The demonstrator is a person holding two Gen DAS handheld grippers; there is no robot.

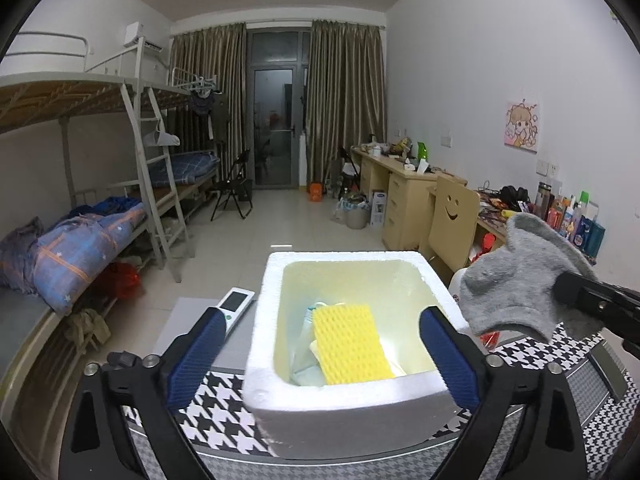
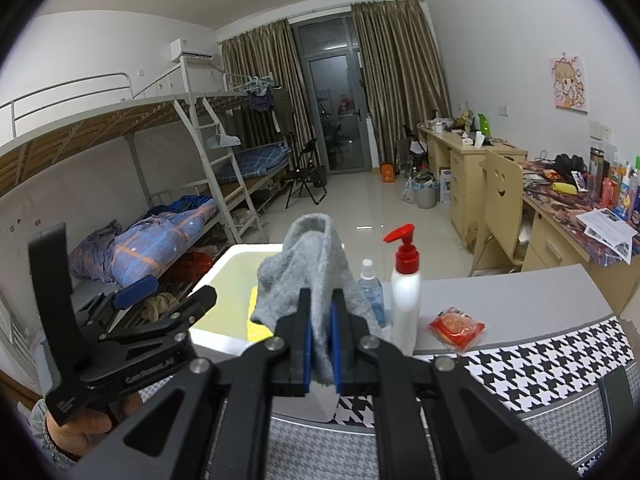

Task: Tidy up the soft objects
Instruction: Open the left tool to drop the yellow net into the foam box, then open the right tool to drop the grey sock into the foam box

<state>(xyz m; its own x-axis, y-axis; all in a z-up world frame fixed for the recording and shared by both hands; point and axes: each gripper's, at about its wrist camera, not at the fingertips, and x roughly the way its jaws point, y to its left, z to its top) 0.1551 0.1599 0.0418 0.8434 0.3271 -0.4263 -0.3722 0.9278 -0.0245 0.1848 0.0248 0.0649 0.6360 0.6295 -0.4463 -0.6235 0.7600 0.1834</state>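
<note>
Fig.: Limp grey knit sock (image 2: 316, 280) is clamped in closed right gripper (image 2: 320, 344), held just R of open white foam box (image 1: 408, 392). Yellow mesh sponge (image 1: 350, 344) lies inside. Left gripper (image 1: 320, 360) is spread wide, empty, over the box. Step judged: sock transfer; next, carry over opening & release.

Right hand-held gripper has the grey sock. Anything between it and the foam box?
Nothing visible. The sock hangs from the right hand-held gripper beside the open foam box. The box has no lid on it; a yellow sponge lies inside. The left hand-held gripper stands open at the box's near wall.
</note>
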